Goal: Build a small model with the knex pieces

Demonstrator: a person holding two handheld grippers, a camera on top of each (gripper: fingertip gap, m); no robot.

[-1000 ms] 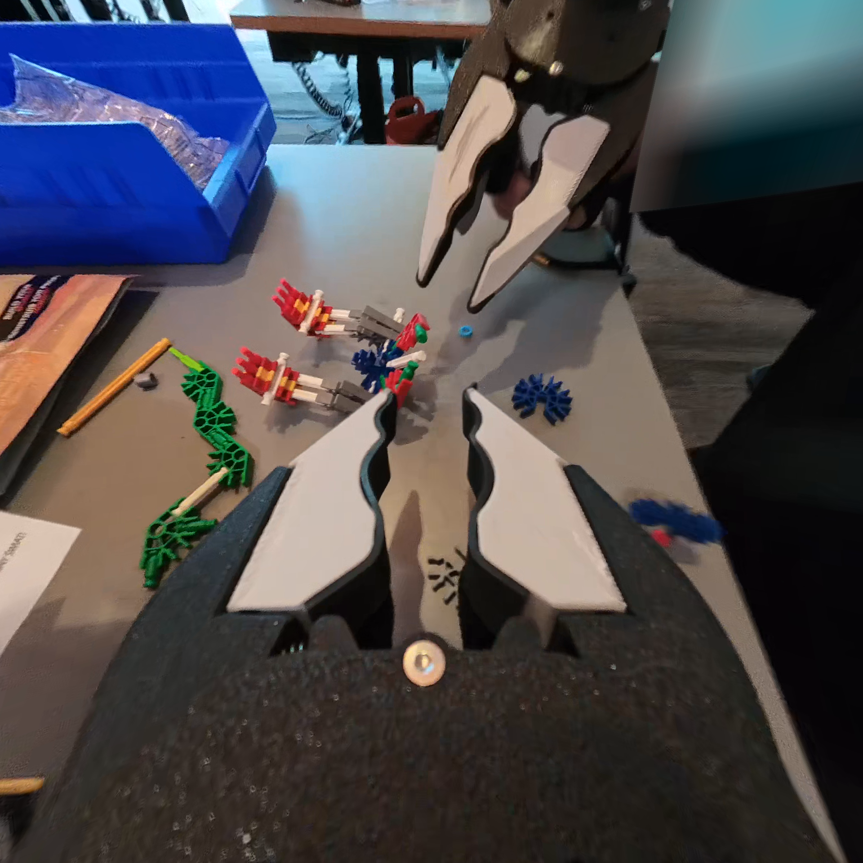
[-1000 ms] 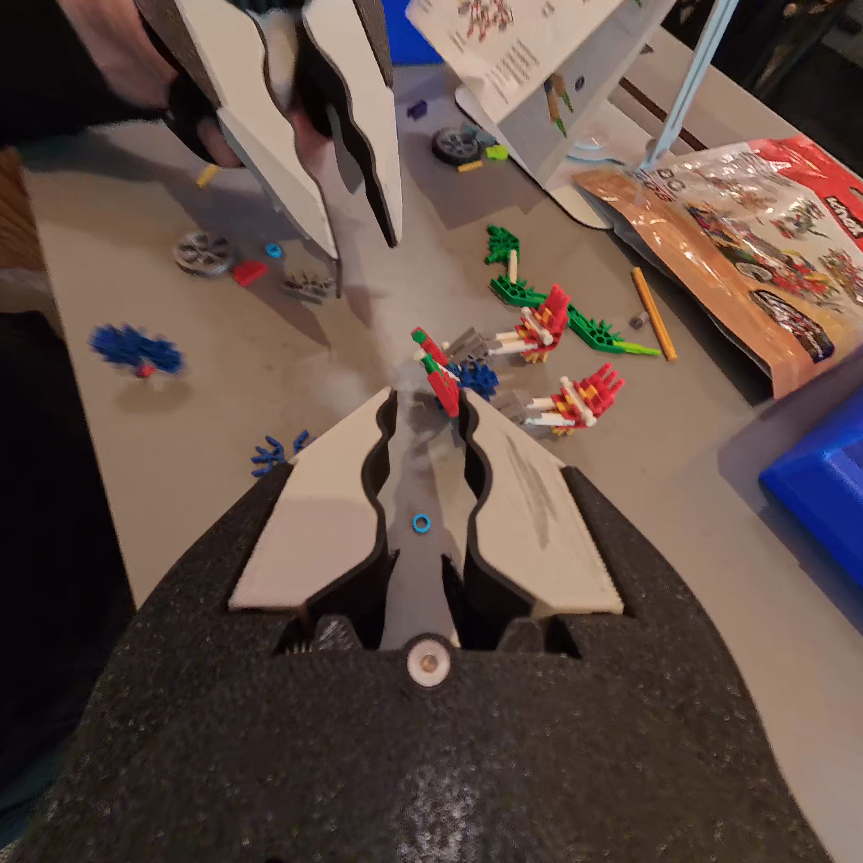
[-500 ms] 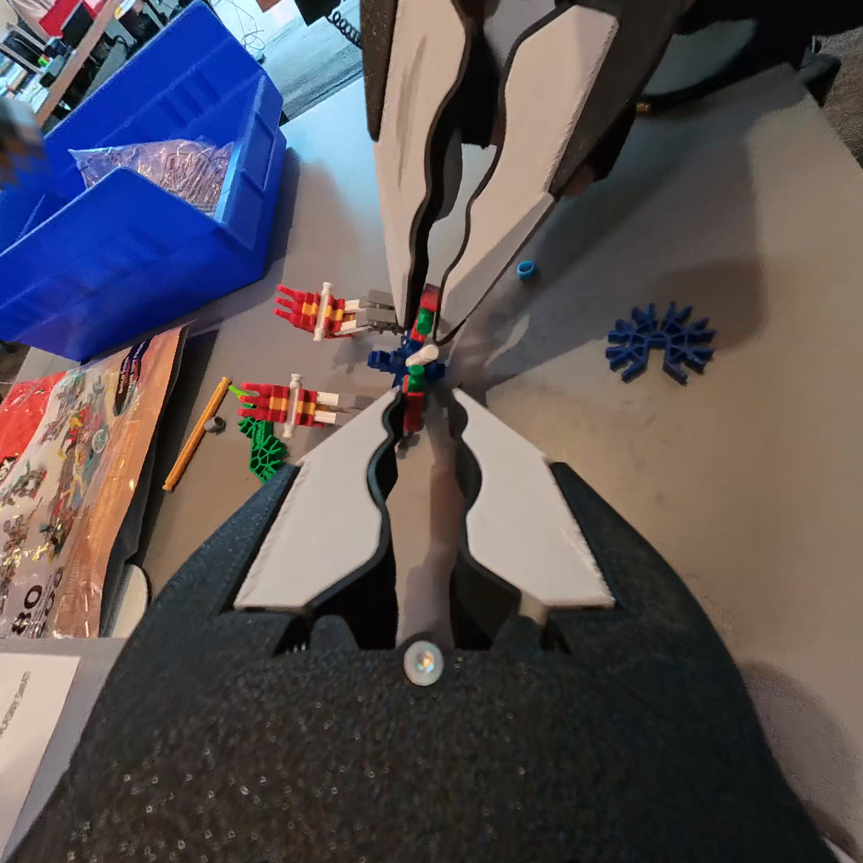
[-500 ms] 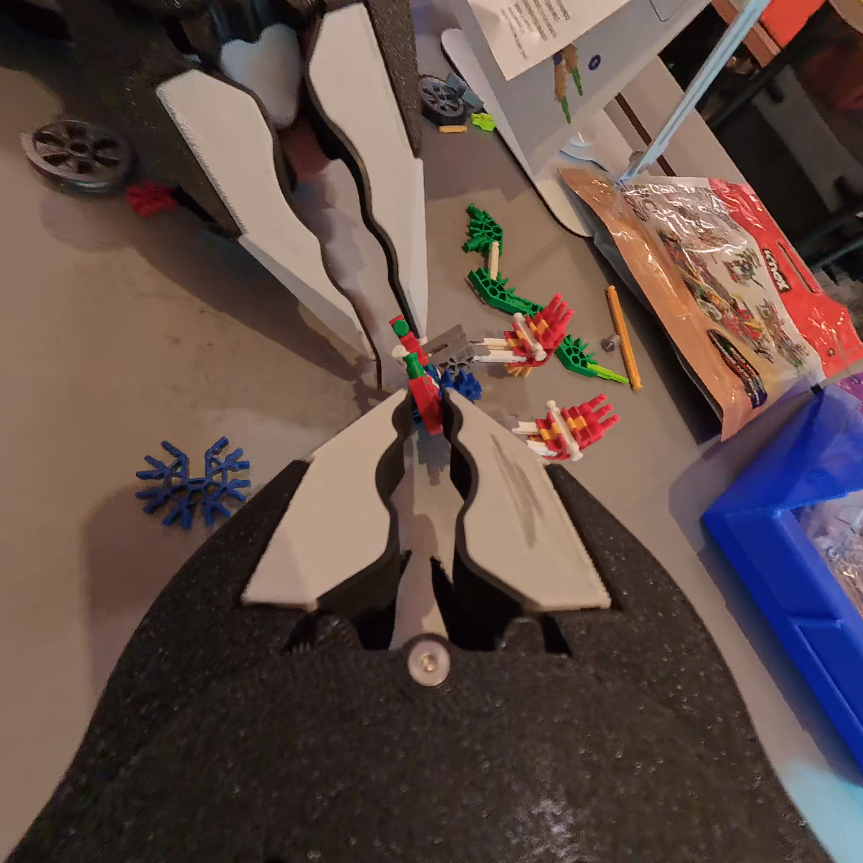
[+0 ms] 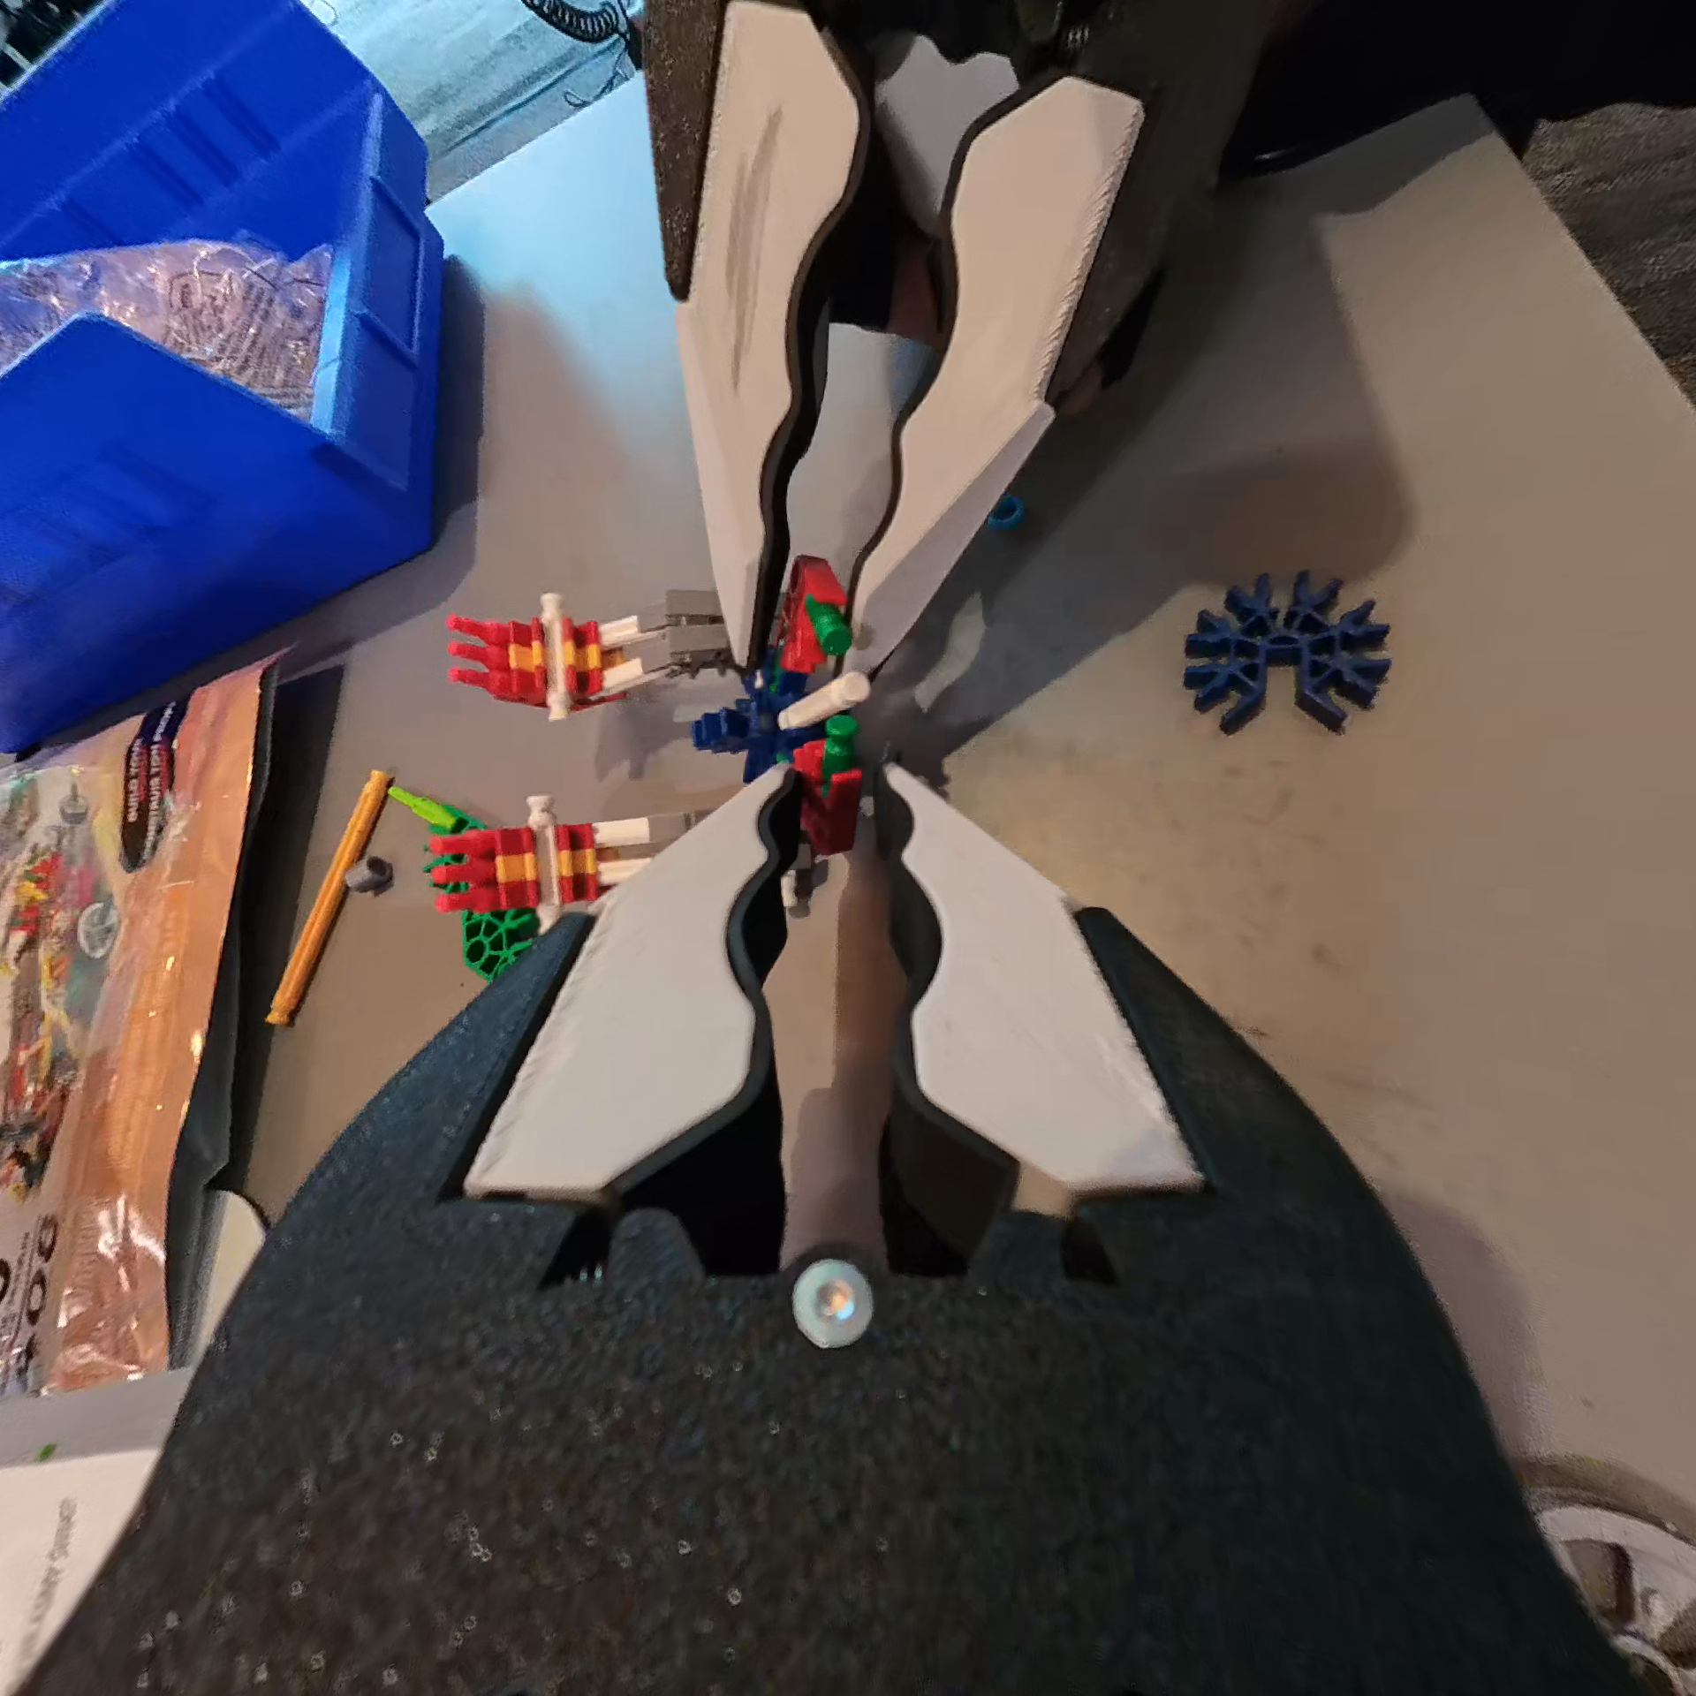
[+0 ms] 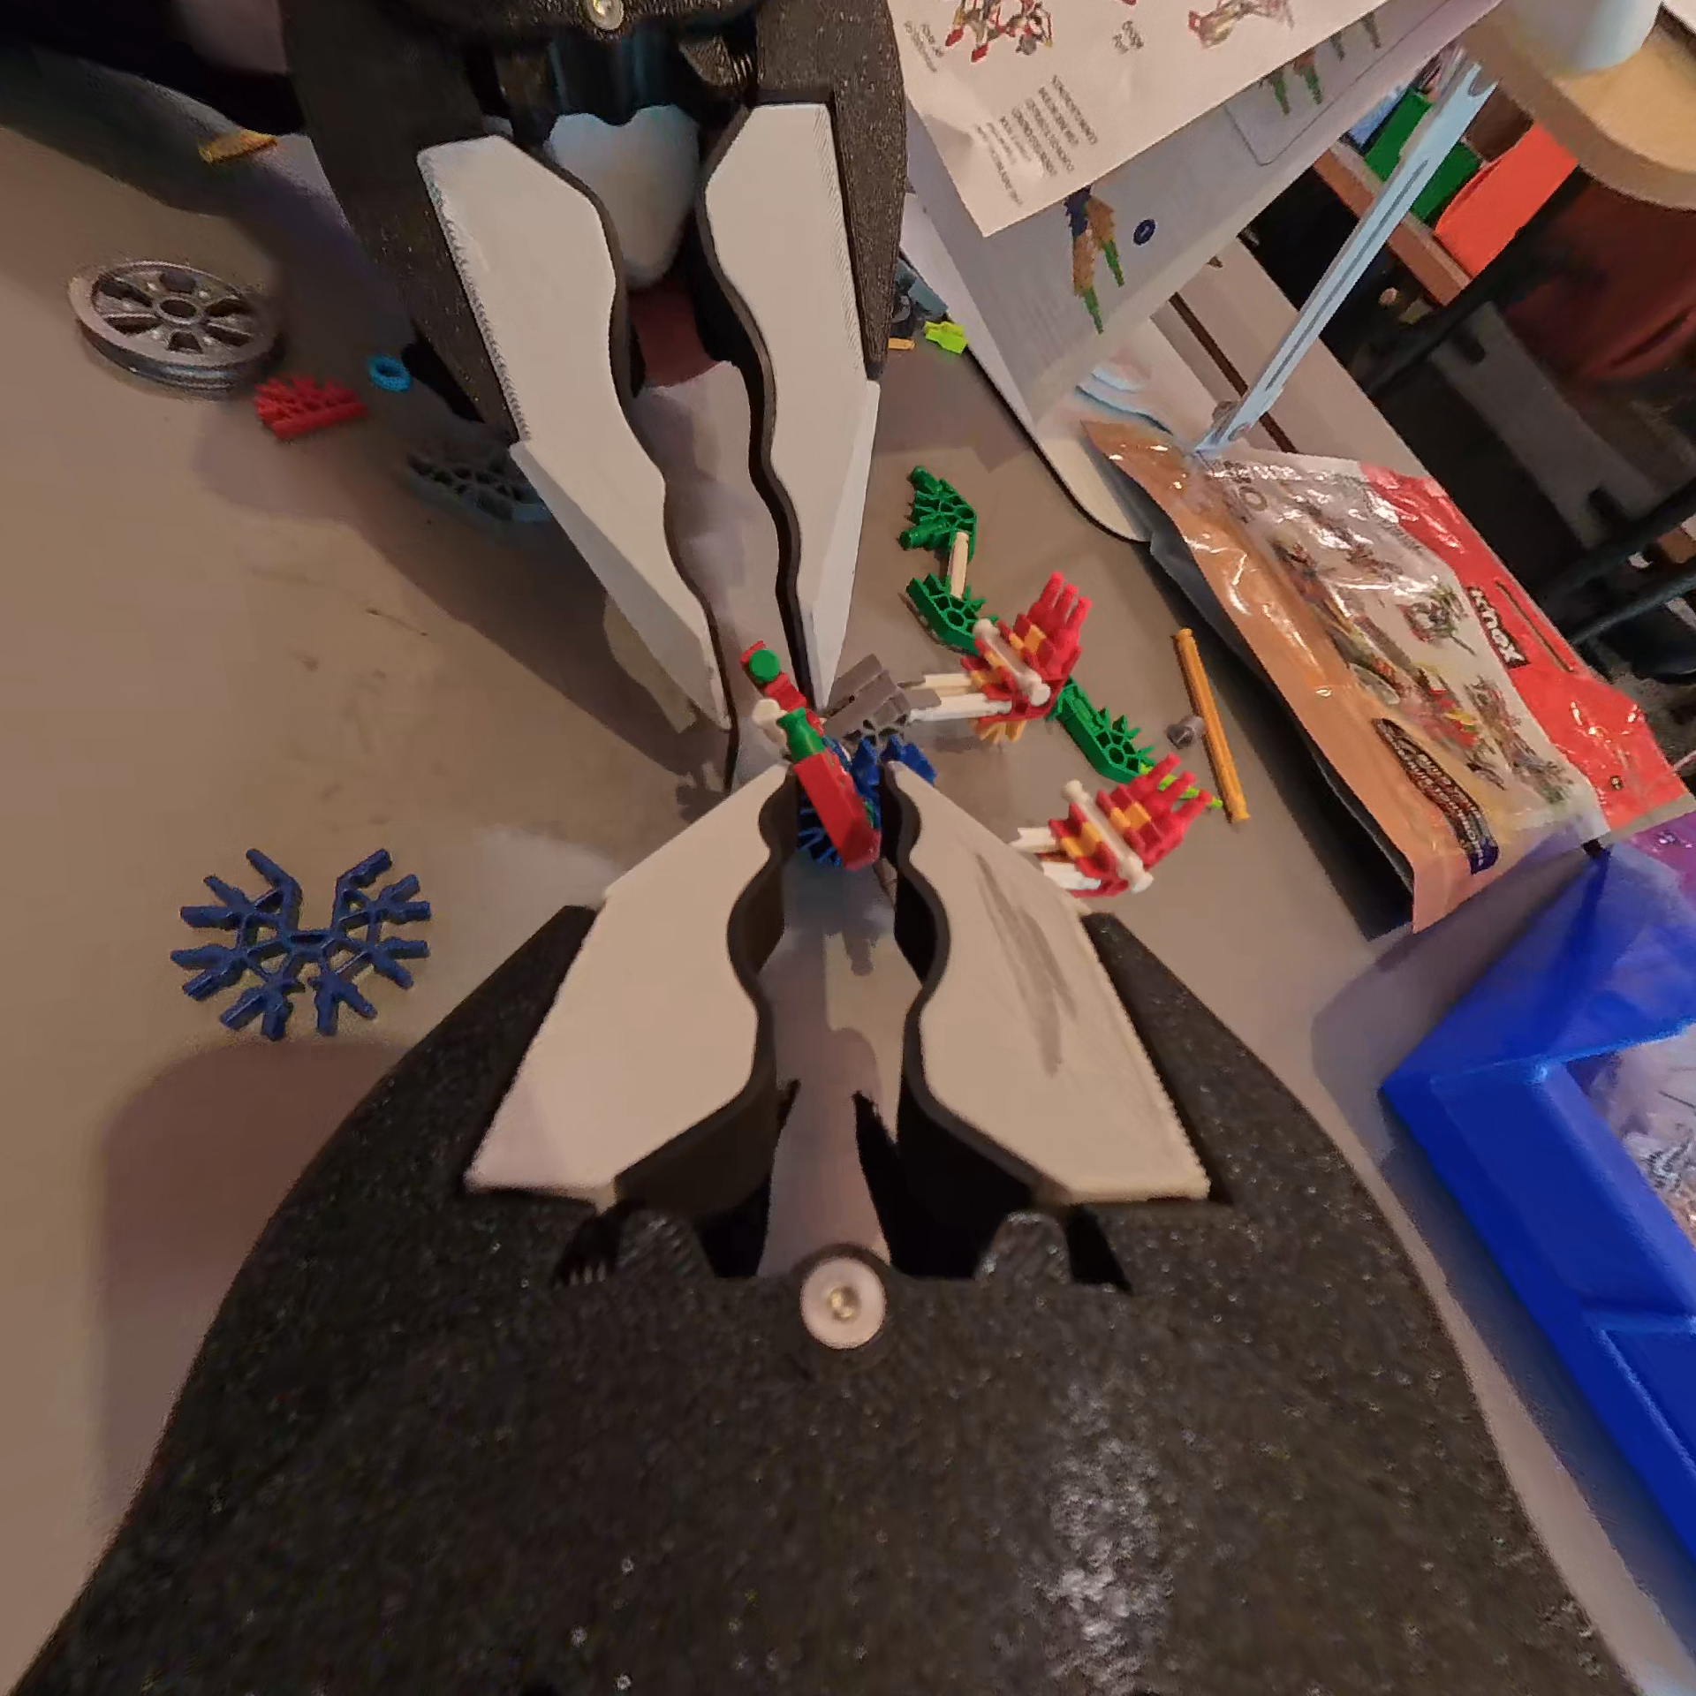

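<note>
A small toy model [image 5: 780, 725] lies on the grey table: a blue hub with red connectors, green and white rods, and two arms ending in red-and-yellow claws [image 5: 532, 652]. My left gripper [image 5: 837, 778] is closed narrowly around the model's near red connector [image 5: 831, 812]. My right gripper [image 5: 808, 656] comes in from the opposite side, its tips around the far red connector [image 5: 809, 601]. In the right wrist view my right gripper [image 6: 835, 778] pinches a red connector [image 6: 840, 808] on the blue hub. The left gripper [image 6: 766, 697] faces it there.
A blue snowflake connector [image 5: 1285, 652] lies apart on the table. A blue bin [image 5: 184, 413], a toy bag [image 5: 83, 964], an orange rod [image 5: 326, 899] and a green chain [image 6: 945, 606] lie beyond the claws. A grey wheel [image 6: 174, 321] and an instruction sheet [image 6: 1055, 110] are behind the left gripper. Less than 4 cm separates the two grippers' tips.
Both grippers came in toward each other, lowered onto the model and narrowed around its red connectors. The claw arms now point straight away from the hub.
</note>
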